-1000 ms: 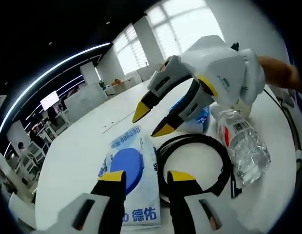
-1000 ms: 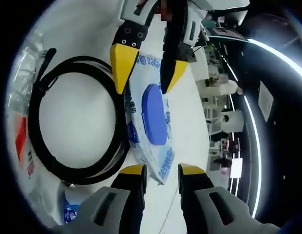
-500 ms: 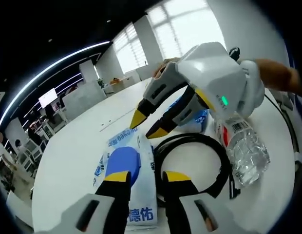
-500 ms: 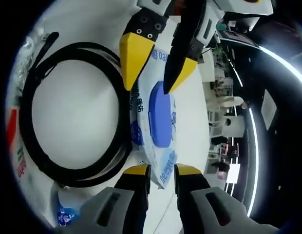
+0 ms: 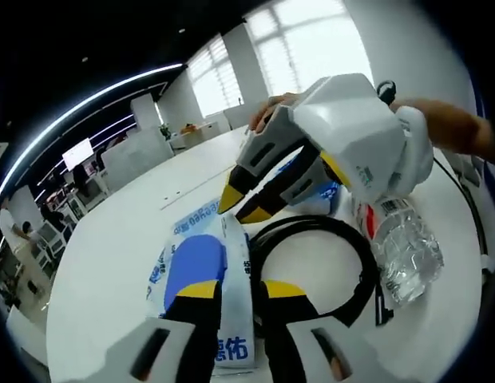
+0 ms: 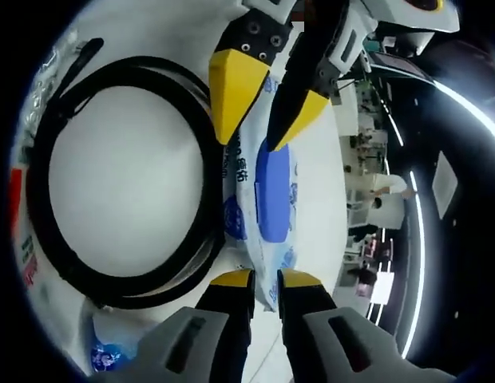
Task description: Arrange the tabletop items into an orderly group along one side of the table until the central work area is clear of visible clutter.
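Grippers are pinching opposite ends of the wipes pack point(image 5: 201, 270), left gripper point(image 5: 231, 291) and right gripper point(image 6: 265, 279) both narrowed on it, risking it buckling or slipping.

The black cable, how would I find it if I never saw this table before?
Start at the white table. Beside the wipes pack with the blue lid lies the black cable, with the clear water bottle on its other side. It is the one thing coiled into a big ring, with bare table showing through its middle.
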### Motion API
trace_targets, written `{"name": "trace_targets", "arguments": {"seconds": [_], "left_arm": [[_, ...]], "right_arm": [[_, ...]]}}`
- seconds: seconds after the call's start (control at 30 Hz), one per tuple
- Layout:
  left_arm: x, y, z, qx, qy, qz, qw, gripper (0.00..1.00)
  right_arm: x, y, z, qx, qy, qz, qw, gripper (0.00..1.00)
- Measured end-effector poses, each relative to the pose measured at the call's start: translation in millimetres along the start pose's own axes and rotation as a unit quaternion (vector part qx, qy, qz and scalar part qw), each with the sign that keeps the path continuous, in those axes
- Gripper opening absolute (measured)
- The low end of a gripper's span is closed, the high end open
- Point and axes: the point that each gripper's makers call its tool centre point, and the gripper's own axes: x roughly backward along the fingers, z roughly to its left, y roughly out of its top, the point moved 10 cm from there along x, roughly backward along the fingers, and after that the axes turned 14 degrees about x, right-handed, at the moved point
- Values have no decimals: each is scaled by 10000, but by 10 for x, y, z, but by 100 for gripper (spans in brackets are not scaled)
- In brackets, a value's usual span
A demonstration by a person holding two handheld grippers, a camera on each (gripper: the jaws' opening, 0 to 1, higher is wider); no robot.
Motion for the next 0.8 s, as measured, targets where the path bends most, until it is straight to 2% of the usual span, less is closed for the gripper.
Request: {"name": "trace_targets", "arguments": {"seconds": [0.43,0.7,0.8], "left_arm": [[-10,-33,-61,-28,-4,61,10000,7],[-21,-39,-104,-161,100,137,9997,6],[-32,-24,-129,-259,108,106,9996,10]], "right_arm": [[-11,15,32,140,32,6,9999,0],[-3,31,23,144,-3,3,9999,0],[11,36,16,91,-60,-14,9999,0]]}}
